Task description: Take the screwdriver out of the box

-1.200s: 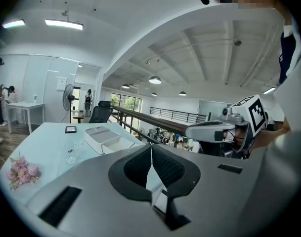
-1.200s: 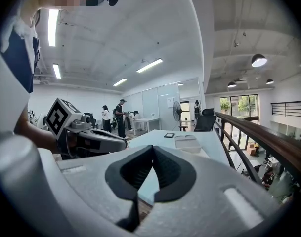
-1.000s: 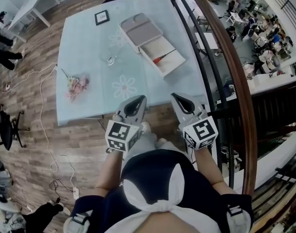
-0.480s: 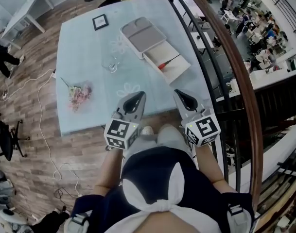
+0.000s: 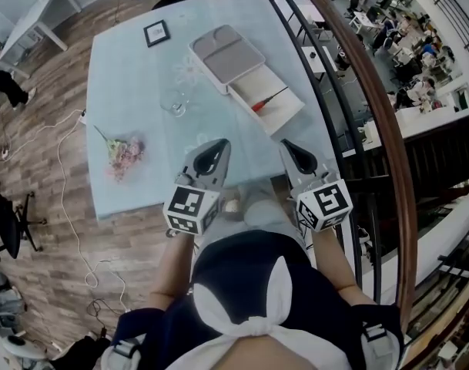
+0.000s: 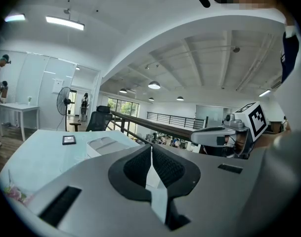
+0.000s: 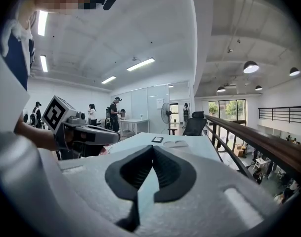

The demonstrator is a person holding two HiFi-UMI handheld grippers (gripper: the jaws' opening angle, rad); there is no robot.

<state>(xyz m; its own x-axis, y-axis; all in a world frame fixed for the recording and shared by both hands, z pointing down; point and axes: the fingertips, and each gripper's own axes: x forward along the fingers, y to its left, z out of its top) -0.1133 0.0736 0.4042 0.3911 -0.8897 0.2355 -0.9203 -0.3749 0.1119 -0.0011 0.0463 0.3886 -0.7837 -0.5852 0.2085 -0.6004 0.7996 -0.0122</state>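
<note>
On the pale blue, flower-patterned bench (image 5: 134, 75) in the head view stands an open white rectangular box (image 5: 230, 56), its lid laid back; the red-handled screwdriver (image 5: 266, 101) lies in the box's tray, well apart from both grippers; the left gripper (image 5: 217, 146) and right gripper (image 5: 289, 146) hover side by side over the bench's near edge, pointing toward the box; a pink flower bunch (image 5: 124, 146) lies to the left. Along the left gripper view, its jaws are pressed together with nothing between them; the box shows beyond. Along the right gripper view, those jaws likewise meet, empty; a small black picture frame (image 7: 157, 139) lies far down the bench.
</note>
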